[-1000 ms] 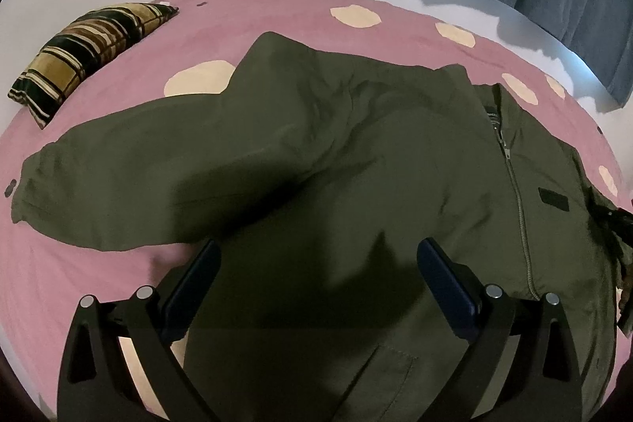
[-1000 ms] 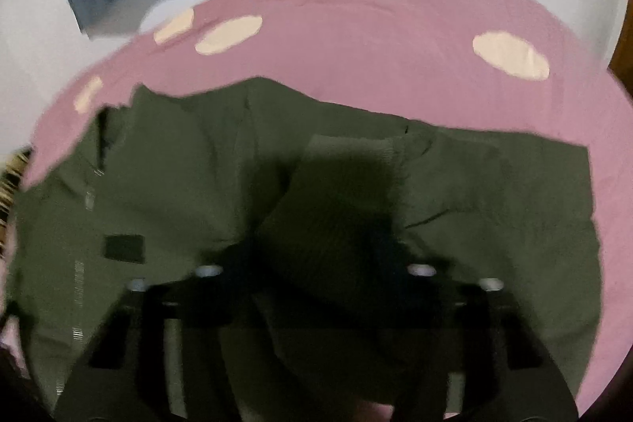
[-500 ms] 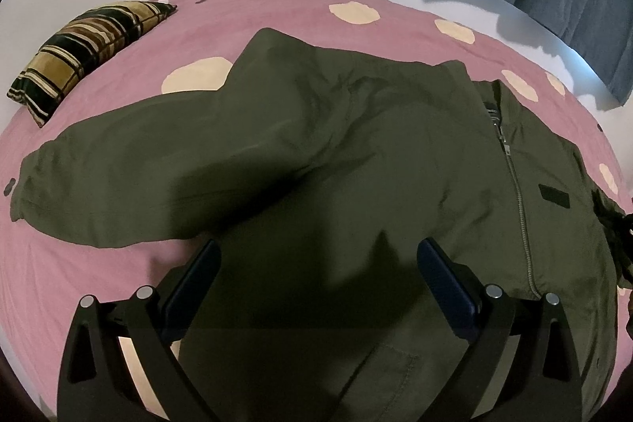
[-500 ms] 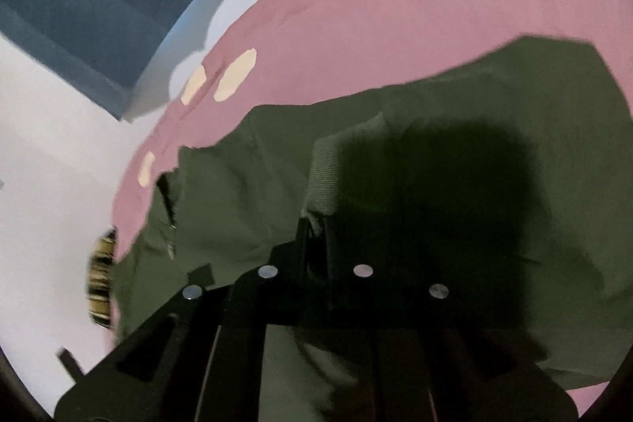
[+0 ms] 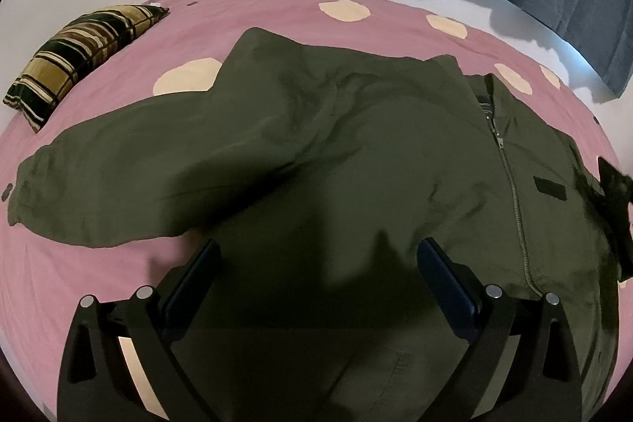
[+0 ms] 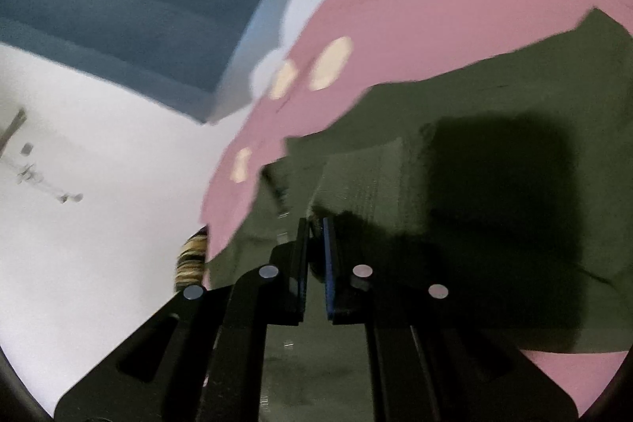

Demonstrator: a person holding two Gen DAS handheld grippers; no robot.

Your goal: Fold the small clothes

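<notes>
Left gripper [image 5: 316, 256] is hovering spread wide over the olive jacket [image 5: 356, 153]. Right gripper [image 6: 315, 236] is pinching the jacket's ribbed cuff [image 6: 364, 180].

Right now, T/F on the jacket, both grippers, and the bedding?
1. The left gripper is shut on the jacket. False: its fingers stand wide apart, holding nothing.
2. The right gripper is shut on the ribbed cuff. True.
3. The jacket's zipper is done up. True.
4. The striped pillow lies on the jacket. False: it lies apart on the pink sheet.
</notes>
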